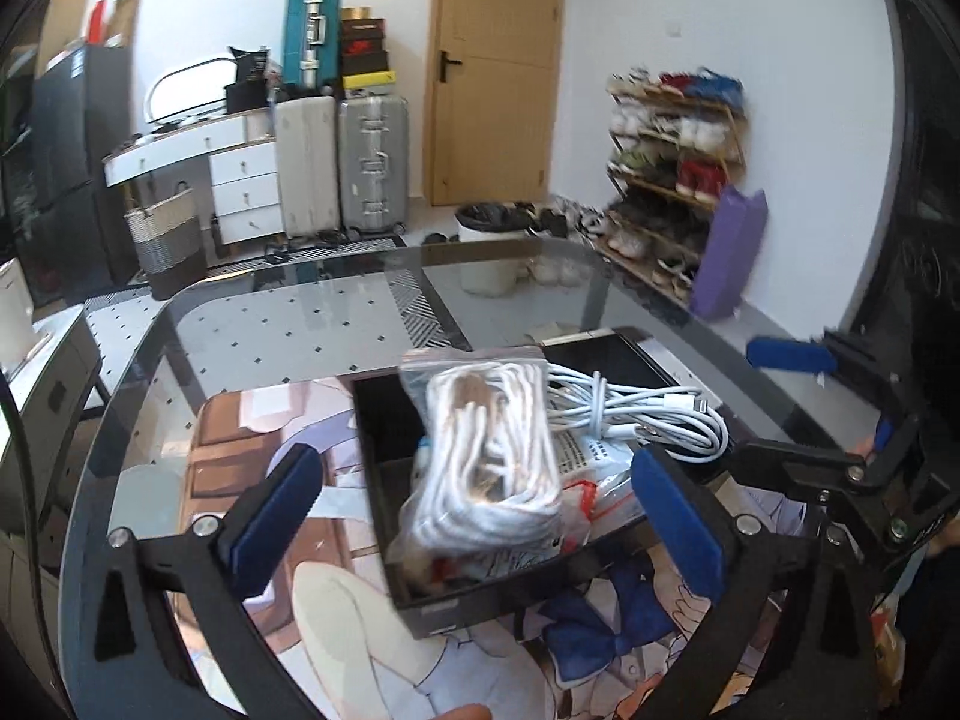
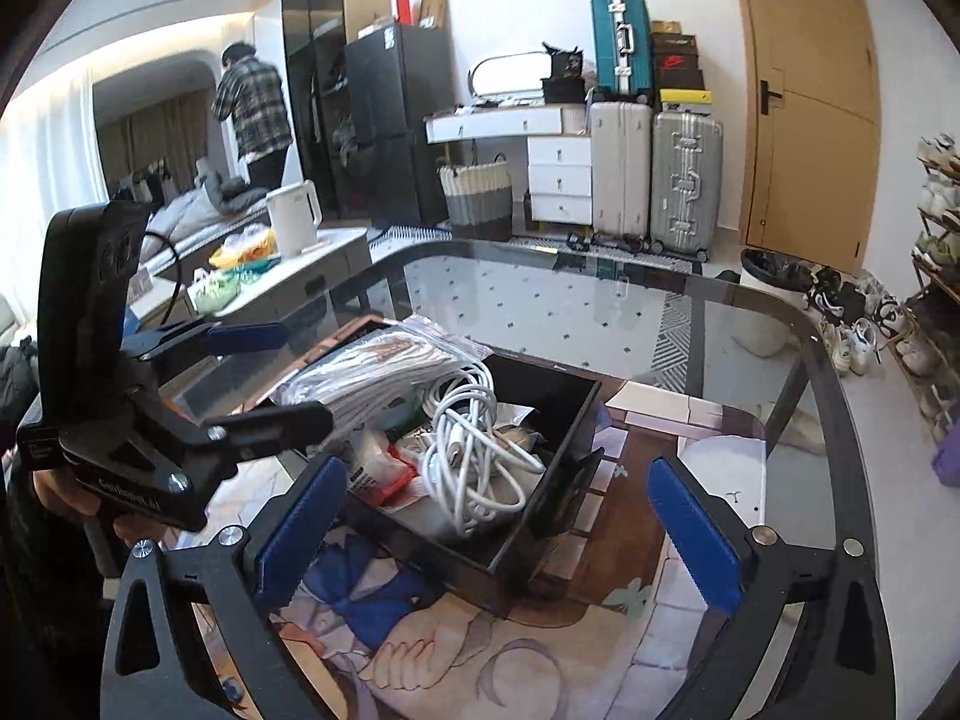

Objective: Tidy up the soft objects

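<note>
A clear zip bag of coiled white cable (image 1: 480, 450) lies atop my black box (image 1: 444, 600), centre frame; my left tongs (image 1: 474, 516) and right tongs (image 2: 498, 516) both gape wide, empty.

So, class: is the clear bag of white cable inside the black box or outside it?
Inside. The clear bag rests on other packets within the black box, beside a loose white cable; neither gripper touches it.

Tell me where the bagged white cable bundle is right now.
The bagged cable bundle lies in the black tray, centre of the left wrist view, atop the other packets and left of the loose white cable.
</note>
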The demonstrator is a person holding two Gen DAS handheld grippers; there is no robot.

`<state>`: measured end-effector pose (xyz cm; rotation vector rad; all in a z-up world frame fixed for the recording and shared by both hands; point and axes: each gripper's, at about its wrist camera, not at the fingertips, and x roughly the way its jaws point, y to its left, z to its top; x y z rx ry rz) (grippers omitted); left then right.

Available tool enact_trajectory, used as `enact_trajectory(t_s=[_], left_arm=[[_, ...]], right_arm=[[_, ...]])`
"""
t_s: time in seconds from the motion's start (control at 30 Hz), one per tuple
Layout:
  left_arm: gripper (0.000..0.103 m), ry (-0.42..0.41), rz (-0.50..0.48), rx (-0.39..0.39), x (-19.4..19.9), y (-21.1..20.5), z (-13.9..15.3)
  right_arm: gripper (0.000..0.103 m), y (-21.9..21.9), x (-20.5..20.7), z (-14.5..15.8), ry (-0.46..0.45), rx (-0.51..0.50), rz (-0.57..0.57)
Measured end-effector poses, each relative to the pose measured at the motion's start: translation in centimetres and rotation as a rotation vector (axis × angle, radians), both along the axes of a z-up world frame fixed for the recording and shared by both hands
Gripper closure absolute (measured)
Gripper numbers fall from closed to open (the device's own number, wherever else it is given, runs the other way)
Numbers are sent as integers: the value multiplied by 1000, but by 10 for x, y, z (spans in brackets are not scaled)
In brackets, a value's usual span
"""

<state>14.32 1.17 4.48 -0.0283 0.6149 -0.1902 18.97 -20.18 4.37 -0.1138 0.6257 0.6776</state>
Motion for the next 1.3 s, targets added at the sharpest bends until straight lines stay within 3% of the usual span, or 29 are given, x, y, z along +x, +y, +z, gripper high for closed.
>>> enact_trajectory(t_s=[0.47, 1.3], left_arm=[[0, -110, 117, -30, -30, 27, -15], [0, -156, 158, -8, -36, 22, -25]], right_arm=[[1, -2, -40, -1, -148, 97, -69], [1, 0, -52, -12, -222, 111, -100]])
